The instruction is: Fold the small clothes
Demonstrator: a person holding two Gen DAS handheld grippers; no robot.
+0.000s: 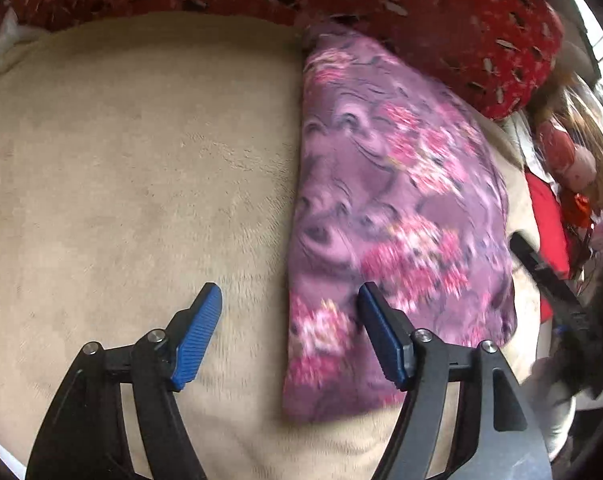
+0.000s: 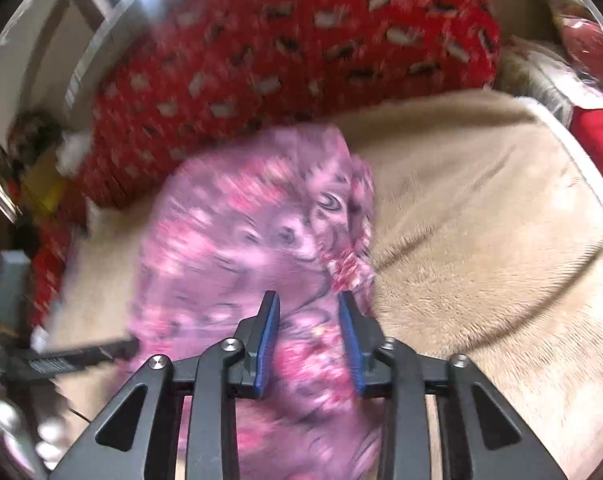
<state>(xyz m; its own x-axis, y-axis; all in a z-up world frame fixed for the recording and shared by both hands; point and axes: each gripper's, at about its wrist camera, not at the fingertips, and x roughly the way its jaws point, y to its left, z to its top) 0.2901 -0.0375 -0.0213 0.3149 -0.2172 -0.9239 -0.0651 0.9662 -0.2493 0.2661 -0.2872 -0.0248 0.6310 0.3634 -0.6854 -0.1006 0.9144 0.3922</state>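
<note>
1. The left gripper [image 1: 289, 300] is hovering released, jaws wide apart, over a beige plush blanket [image 1: 121, 168] that is covering the work surface.
2. The purple floral garment [image 1: 381, 200] is lying folded on the blanket, under the left gripper's right finger.
3. The right gripper [image 2: 309, 304] is sitting partly parted over the garment [image 2: 241, 240], gripping nothing.
4. A red patterned cushion [image 1: 461, 20] is resting behind the garment.
5. Only the left view is showing a doll [image 1: 573, 160]; only the right view is showing a window frame [image 2: 81, 20].
</note>
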